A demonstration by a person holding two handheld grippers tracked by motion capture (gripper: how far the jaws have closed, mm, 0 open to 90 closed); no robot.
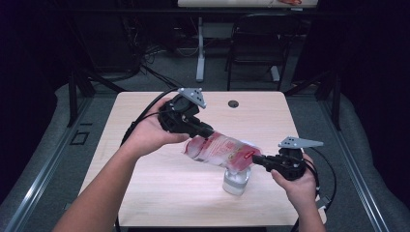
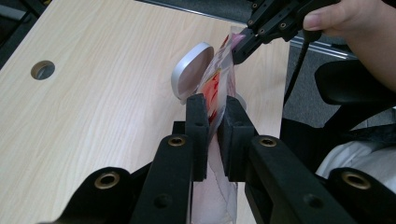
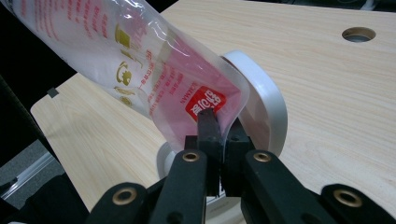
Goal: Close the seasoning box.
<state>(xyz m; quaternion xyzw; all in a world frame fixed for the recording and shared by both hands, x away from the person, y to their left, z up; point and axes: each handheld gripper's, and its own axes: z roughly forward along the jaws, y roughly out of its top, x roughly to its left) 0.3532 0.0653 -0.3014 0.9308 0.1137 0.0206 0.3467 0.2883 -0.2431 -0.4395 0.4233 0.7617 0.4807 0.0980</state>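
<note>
A person at a light wooden table (image 1: 145, 193) holds 2 grippers, and both are clamped on 1 clear plastic pouch (image 1: 220, 150) printed in red and gold. The left gripper (image 1: 209, 131) has its 2 black jaws squeezed almost together on the upper end of the pouch; in the left gripper view the film is pinched flat between the pads (image 2: 198, 116). The right gripper (image 1: 255, 158) has its jaws equally tight on the lower corner of the pouch, right beside a red label (image 3: 205, 103) with white characters. The pouch hangs slanted in the air between the 2 grippers, higher at the left one, with pinkish content showing through the film near the low end. Directly under that low end stands 1 small clear jar (image 1: 236, 181) on the table, and its round white lid (image 3: 261, 98) is tipped up on edge just behind the pouch, partly hidden by the film. Whether the pouch touches the jar's mouth I cannot tell. The table has 1 round cable hole (image 1: 233, 104) near its far edge, well apart from the jar. Beyond the table stand 1 dark folding chair (image 1: 258, 43) and 1 white desk leg (image 1: 200, 48), with loose cables on the grey floor.
</note>
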